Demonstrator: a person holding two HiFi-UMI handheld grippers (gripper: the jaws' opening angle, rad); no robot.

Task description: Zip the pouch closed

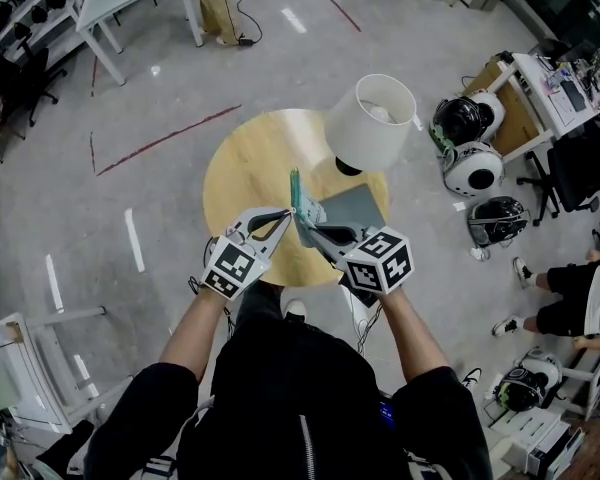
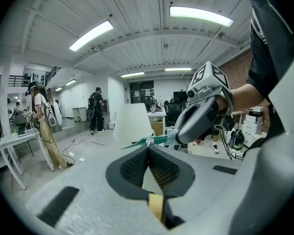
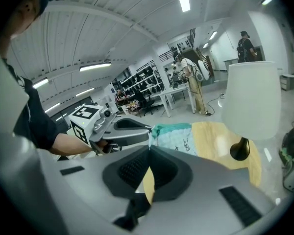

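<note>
**Zip line runs 9 to 3 between my two closed grippers**

My left gripper (image 1: 285, 216) has its jaws pressed together on the teal zip edge (image 2: 161, 139) of the pouch (image 1: 342, 208). In the left gripper view a small white tab (image 2: 149, 141) sits right at the tips, and I take it for the pull. My right gripper (image 1: 308, 227) is likewise pinched tight on the pouch fabric, just at 3 o'clock from my left tips. The two sets of tips are nearly touching, and the pouch is held up over the round table (image 1: 235, 168), not lying on it as far as I can tell.

In the left gripper view the zip edge runs across from 9 to 3 o'clock. A short thin tail goes to 9, and the longer stretch goes to 3, into the right gripper. In the head view the pouch body spreads toward 2 o'clock from both grippers, with the lamp (image 1: 375, 123) standing beyond at 1 o'clock.

My left is the hand at the pull, so I judge that it does the travelling while the right anchors. The pull must ride along that axis, not across it. Which stretch of teeth is already joined I cannot tell
</note>
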